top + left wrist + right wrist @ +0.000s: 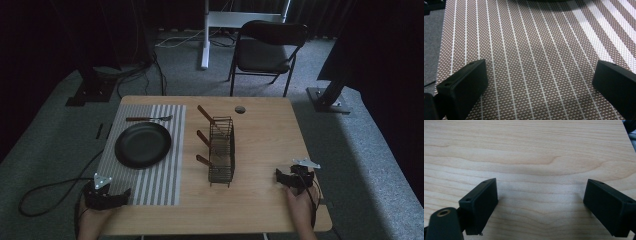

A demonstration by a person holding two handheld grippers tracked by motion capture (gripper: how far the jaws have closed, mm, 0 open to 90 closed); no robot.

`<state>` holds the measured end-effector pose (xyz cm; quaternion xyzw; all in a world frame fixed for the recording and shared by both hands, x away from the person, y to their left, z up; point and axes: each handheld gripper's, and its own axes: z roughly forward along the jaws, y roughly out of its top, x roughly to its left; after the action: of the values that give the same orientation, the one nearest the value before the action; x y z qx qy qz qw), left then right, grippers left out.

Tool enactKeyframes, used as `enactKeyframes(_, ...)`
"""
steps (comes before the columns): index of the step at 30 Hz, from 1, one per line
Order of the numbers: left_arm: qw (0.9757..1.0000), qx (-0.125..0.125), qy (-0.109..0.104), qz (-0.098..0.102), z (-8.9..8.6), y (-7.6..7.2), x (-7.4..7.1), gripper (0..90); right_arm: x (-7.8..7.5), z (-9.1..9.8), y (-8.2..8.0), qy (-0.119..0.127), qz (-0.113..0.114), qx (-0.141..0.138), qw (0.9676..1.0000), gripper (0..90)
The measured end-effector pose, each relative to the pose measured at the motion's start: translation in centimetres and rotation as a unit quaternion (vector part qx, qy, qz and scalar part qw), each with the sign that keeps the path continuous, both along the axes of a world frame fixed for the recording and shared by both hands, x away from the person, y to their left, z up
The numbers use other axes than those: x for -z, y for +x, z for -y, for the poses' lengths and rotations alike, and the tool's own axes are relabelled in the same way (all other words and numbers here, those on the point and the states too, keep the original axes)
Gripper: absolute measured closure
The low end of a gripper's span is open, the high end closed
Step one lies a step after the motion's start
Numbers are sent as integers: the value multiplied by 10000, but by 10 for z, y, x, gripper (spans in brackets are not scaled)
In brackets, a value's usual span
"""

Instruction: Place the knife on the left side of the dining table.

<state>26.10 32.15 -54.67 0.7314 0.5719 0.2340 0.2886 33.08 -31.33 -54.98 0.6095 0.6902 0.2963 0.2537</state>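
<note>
No lettering, label, brand mark or number can be read anywhere on the desk (pixel 260 150) or on what stands on it. The striped placemat (pixel 150 185), the black plate (pixel 143 144) and the wire rack (pixel 221 150) carry no legible marking from the high view, and the two close views give plain woven fabric and bare wood grain, with no print on either.

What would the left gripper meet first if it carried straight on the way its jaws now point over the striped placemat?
Probably the black plate. The left gripper, jaws wide apart, points up the striped placemat, and the plate's dark rim sits ahead; height above the mat is unclear.
</note>
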Motion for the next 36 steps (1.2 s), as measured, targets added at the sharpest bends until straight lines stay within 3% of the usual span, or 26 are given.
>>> enactKeyframes(24, 10000, 9, 1, -25, 0, 1, -1, 7, 0, 0, 0, 3, -1, 6, 10000, 113)
enactKeyframes(31, 9999, 94, 28, 29, -2, -1, -2, 28, 0, 0, 0, 5, -2, 7, 10000, 113)
enactKeyframes(36, 9996, 238, -112, 42, 1, 0, -5, 27, 0, 0, 0, 5, -1, 7, 10000, 113)
